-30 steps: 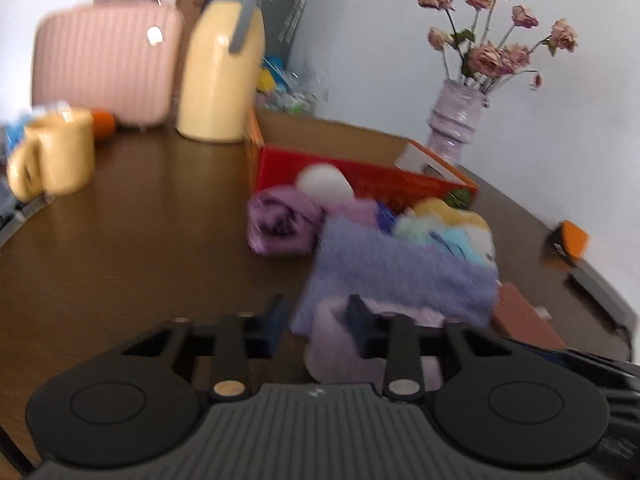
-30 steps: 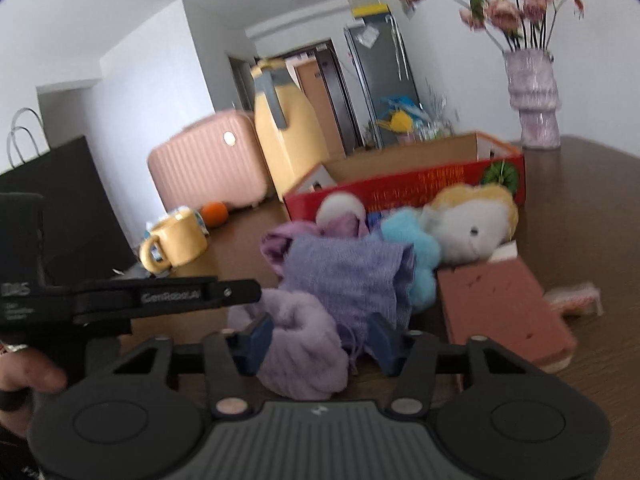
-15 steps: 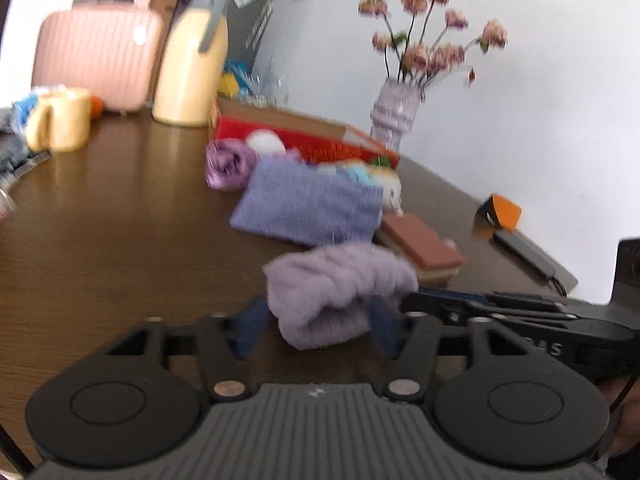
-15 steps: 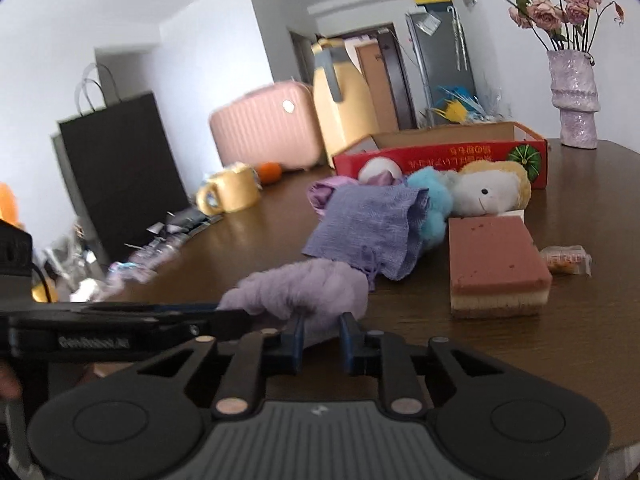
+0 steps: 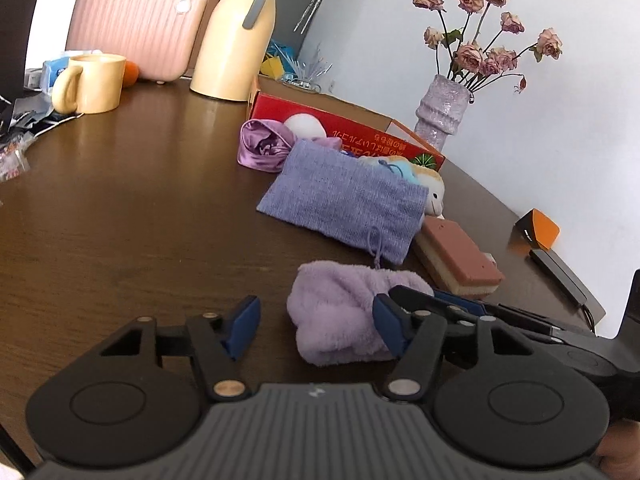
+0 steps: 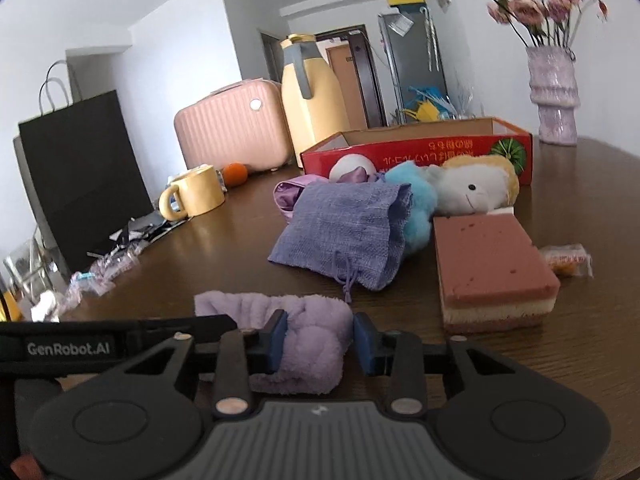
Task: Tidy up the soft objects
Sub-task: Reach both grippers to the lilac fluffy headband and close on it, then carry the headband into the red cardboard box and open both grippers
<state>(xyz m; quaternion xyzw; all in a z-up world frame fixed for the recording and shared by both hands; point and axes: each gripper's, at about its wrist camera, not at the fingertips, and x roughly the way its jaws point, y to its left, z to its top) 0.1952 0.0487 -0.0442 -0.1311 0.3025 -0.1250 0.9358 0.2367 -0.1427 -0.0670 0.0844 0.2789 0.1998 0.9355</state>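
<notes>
A: Where does the fluffy lilac cloth (image 5: 340, 316) lie?

B: On the dark wooden table (image 5: 120, 216), at the near edge of the scene, just in front of the knitted purple pouch (image 5: 344, 204) and beside the pink-topped sponge block (image 5: 456, 260).

A: State of the left gripper (image 5: 316, 330)?

B: Its jaws stand wide apart. The cloth sits between them, toward the right-hand blue pad, which touches or nearly touches the fabric; the left-hand pad is clear of it, with bare table in the gap. No grip.

A: And the right gripper (image 6: 320, 340)?

B: Its jaws are opening, with the cloth (image 6: 296, 336) between them. In the right wrist view the left-hand pad touches the cloth, while a narrow gap shows at the right-hand pad. In the left wrist view its fingers (image 5: 416, 300) reach the cloth from the right.

A: What lies beyond?

B: Behind the pouch (image 6: 344, 236) lie a satin purple bundle (image 5: 264, 148), a blue fluffy toy (image 6: 416, 200) and a white plush animal (image 6: 468, 196), all in front of the open red cardboard box (image 6: 416, 152). A white ball (image 5: 306, 126) rests against the box wall. Farther off stand a yellow mug (image 6: 196, 196), a yellow jug (image 6: 308, 100), a pink case (image 6: 236, 132) and a lilac vase (image 6: 554, 96) with dried roses. A wrapped snack (image 6: 568, 260) lies right of the sponge (image 6: 492, 268).
</notes>
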